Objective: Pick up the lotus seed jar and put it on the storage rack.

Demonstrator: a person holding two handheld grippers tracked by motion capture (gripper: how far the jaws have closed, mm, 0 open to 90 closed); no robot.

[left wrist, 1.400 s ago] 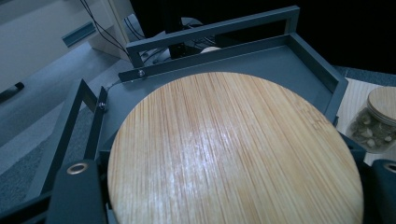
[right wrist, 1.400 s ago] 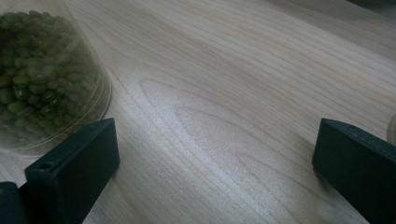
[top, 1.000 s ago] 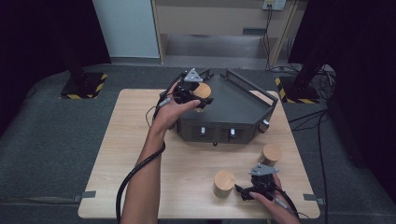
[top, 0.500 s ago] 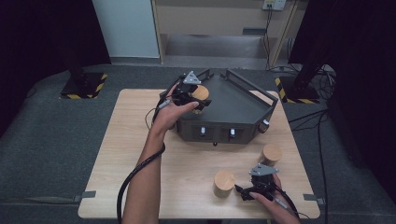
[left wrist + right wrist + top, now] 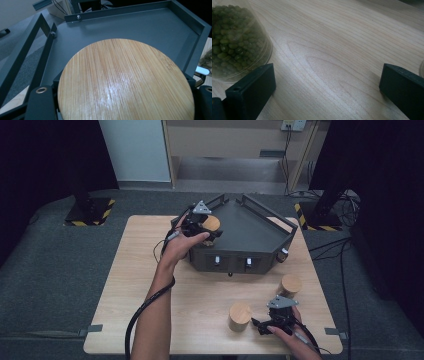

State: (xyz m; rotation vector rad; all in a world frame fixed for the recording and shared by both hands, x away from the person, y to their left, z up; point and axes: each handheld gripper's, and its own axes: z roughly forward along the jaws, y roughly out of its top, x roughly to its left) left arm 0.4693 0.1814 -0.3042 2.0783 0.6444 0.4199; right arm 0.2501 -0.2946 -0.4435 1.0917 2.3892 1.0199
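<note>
Over the dark metal tray [image 5: 250, 227], the left gripper [image 5: 200, 226] clamped a jar by its round, fine-grained bamboo lid [image 5: 125, 82]; the right gripper [image 5: 270, 324] rested wide open on the pale wooden surface [image 5: 200, 300].

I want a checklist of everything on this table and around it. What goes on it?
Surface: pale wooden table, bare in the middle.
Job's things: wood-lidded jar held over the dark tray; two more jars, one near the right tool, one behind it.
Clutter: nothing seen.
Tools: left tool shut on the jar; right tool open, resting low over the table.
Cables: one trails along the left forearm.
Surroundings: grey floor, dark curtains.
</note>
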